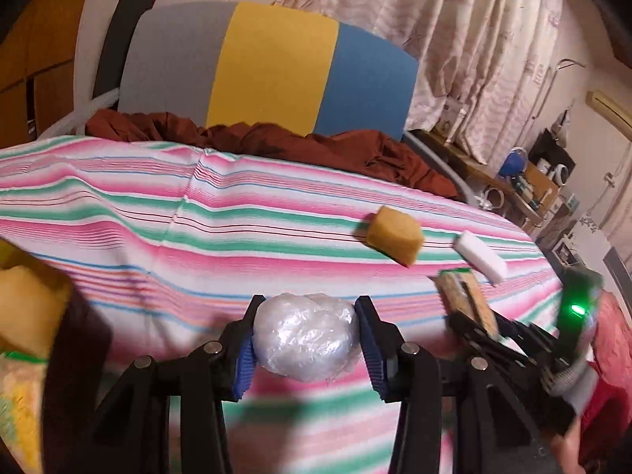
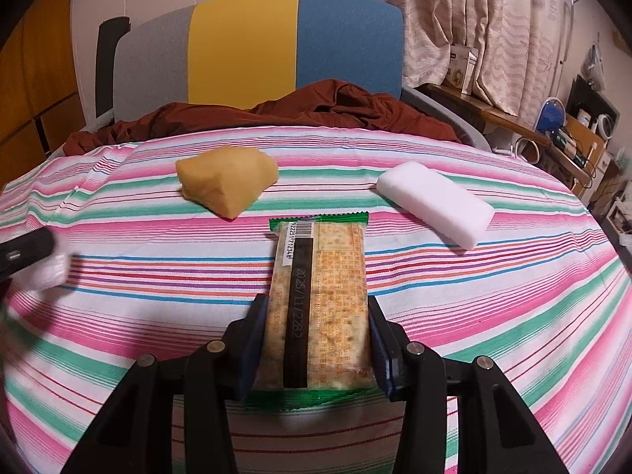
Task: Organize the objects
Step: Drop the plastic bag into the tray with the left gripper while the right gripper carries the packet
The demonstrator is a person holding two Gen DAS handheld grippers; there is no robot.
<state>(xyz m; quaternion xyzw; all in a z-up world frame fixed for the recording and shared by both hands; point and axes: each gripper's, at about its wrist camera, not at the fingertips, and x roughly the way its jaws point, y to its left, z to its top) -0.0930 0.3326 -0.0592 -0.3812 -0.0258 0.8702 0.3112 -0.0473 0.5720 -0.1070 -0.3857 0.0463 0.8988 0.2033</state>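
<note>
My left gripper is shut on a crumpled clear plastic ball above the striped cloth. My right gripper is shut on a cracker packet with a green edge; it also shows in the left wrist view at the right. A yellow sponge and a white foam block lie on the cloth beyond the packet. Both also show in the left wrist view, the sponge left of the block.
A brown cloth is bunched at the far edge, in front of a chair back in grey, yellow and blue. A cluttered shelf stands at the right. A blurred yellow object fills the near left of the left wrist view.
</note>
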